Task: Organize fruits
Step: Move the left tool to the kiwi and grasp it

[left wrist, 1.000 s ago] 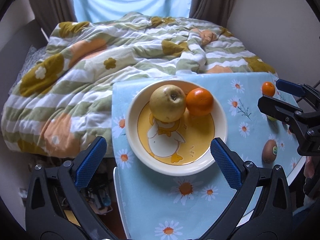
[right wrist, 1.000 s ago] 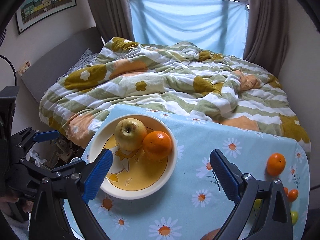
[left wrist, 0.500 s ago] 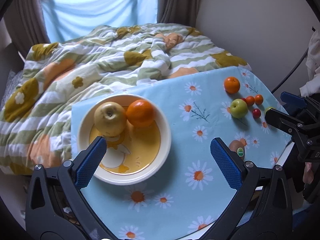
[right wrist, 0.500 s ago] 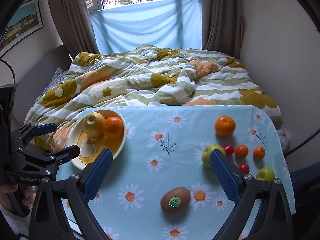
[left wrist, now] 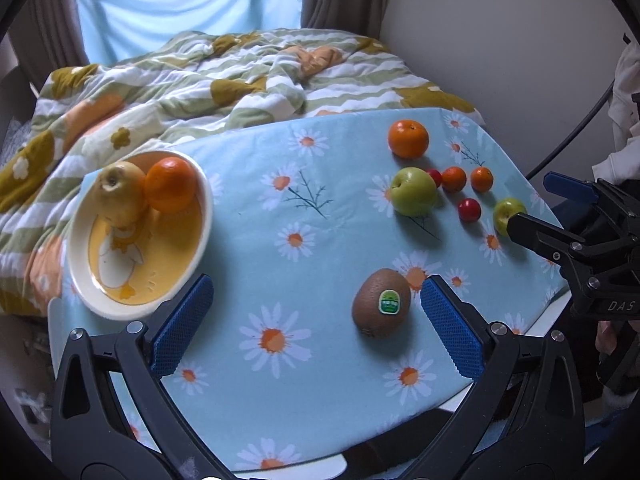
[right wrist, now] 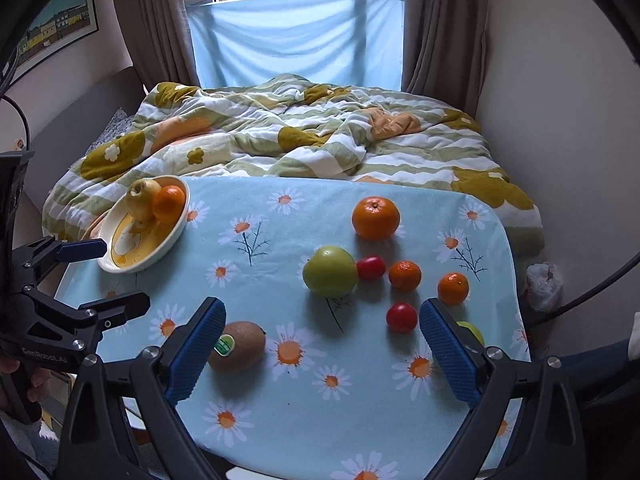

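Left gripper (left wrist: 316, 316) jaws wide and empty, right gripper (right wrist: 322, 346) jaws wide and empty, kiwi (left wrist: 381, 308) on the bench (left wrist: 256, 360), pear (left wrist: 120, 196) and orange (left wrist: 171, 189) in the bowl (left wrist: 100, 300), more fruit on the right.

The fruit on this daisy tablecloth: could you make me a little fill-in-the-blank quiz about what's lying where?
1. The bowl with the duck picture holds a yellow apple and one ____.
2. The fruit that wears a sticker is the ____.
3. The left gripper and the right gripper are both ____, holding nothing.
4. The big green apple lies on the ____, not in the bowl.

Missing words: orange; kiwi; open; tablecloth
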A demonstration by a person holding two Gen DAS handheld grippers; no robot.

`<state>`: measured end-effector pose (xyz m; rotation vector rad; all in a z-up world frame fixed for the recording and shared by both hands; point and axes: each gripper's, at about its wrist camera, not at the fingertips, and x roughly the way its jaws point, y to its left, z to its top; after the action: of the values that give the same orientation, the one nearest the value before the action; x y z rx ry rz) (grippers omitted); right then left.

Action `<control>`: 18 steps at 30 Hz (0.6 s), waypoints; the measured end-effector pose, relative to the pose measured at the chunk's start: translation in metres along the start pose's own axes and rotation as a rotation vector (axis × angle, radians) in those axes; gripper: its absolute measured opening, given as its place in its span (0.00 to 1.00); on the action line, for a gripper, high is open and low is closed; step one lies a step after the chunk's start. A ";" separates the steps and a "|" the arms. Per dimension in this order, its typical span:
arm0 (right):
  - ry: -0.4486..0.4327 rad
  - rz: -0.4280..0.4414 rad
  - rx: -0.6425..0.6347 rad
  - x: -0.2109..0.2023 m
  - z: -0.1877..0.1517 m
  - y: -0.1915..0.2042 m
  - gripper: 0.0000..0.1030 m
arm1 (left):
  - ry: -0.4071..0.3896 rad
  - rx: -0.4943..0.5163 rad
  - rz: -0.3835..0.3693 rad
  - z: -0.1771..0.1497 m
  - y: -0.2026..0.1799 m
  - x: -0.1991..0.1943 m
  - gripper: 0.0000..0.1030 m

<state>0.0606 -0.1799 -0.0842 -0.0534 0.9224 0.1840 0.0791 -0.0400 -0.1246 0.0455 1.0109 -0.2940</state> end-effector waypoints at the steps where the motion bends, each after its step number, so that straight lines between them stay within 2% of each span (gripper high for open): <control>1: 0.007 0.007 -0.011 0.004 -0.002 -0.005 0.93 | 0.002 -0.001 0.000 -0.002 -0.007 0.004 1.00; 11: 0.086 0.069 -0.147 0.051 -0.020 -0.047 0.74 | 0.064 -0.047 0.017 -0.023 -0.048 0.054 1.00; 16: 0.116 0.075 -0.214 0.071 -0.022 -0.060 0.66 | 0.111 -0.079 0.028 -0.033 -0.055 0.076 0.97; 18: 0.126 0.074 -0.244 0.077 -0.022 -0.063 0.63 | 0.125 -0.083 0.035 -0.036 -0.057 0.083 0.91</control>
<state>0.1005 -0.2345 -0.1611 -0.2591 1.0249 0.3643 0.0754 -0.1071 -0.2081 0.0069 1.1439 -0.2189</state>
